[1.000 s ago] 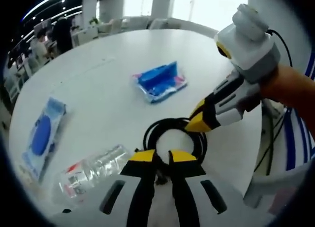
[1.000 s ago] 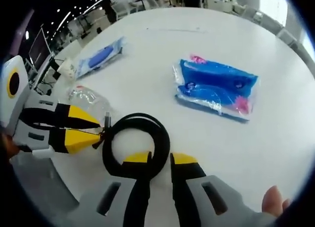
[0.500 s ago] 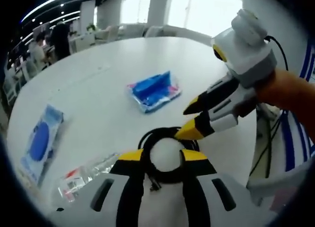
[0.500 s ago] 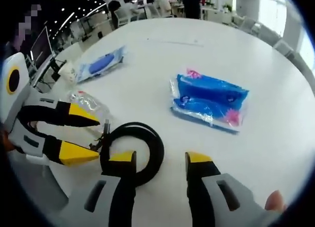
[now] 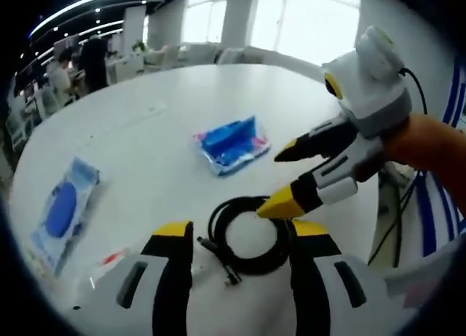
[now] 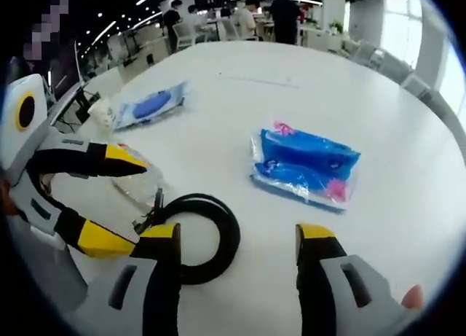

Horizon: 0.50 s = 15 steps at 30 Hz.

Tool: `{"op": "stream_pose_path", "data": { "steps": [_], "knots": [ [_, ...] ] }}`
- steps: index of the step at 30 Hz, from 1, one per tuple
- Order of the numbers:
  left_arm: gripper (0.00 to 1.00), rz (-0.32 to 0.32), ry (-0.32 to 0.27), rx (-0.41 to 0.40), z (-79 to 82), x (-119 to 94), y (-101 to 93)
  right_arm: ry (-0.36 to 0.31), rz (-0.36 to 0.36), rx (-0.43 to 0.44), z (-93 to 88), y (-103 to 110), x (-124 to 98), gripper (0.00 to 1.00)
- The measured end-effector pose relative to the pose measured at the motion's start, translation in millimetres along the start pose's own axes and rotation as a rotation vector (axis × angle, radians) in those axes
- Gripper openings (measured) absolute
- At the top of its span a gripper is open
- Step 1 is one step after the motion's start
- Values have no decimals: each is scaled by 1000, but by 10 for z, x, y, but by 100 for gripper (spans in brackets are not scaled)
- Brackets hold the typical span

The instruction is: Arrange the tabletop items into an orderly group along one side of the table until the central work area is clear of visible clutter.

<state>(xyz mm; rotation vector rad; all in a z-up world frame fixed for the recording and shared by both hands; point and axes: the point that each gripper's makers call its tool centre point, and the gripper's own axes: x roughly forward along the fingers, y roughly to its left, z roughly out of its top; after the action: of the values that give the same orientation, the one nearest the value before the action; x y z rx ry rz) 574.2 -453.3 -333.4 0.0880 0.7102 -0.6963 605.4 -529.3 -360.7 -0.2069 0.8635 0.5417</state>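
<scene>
White table (image 5: 145, 132); cable coil (image 5: 251, 234) between open tongs (image 5: 240, 237)

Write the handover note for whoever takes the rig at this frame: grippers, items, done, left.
Left gripper: open, empty, jaws either side of the coiled black cable.
Right gripper: open, empty, beside the same coil.
Cable lies free on the white table. Clear plastic bottle close to the coil; blue tissue pack mid-table; flat blue packet farther off.
Done: nothing grouped yet.
Left: gather all four along one side.

1 black cable coil (image 5: 251, 236), 1 clear plastic bottle (image 6: 138, 181), 2 blue packets: one (image 6: 304, 163) near the coil, one (image 6: 148, 103) farther off
</scene>
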Motion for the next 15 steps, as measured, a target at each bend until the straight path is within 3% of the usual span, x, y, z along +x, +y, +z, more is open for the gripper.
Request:
{"op": "stream_pose_path", "data": {
  "steps": [2,15],
  "knots": [
    [56,-3,-20,-3,27,-20,2,-7,-11,-10,16,-14,-7,75],
    [58,-27,-85,-47,85,-206,86,-78,17,-40,181,93,-41,85]
  ]
}}
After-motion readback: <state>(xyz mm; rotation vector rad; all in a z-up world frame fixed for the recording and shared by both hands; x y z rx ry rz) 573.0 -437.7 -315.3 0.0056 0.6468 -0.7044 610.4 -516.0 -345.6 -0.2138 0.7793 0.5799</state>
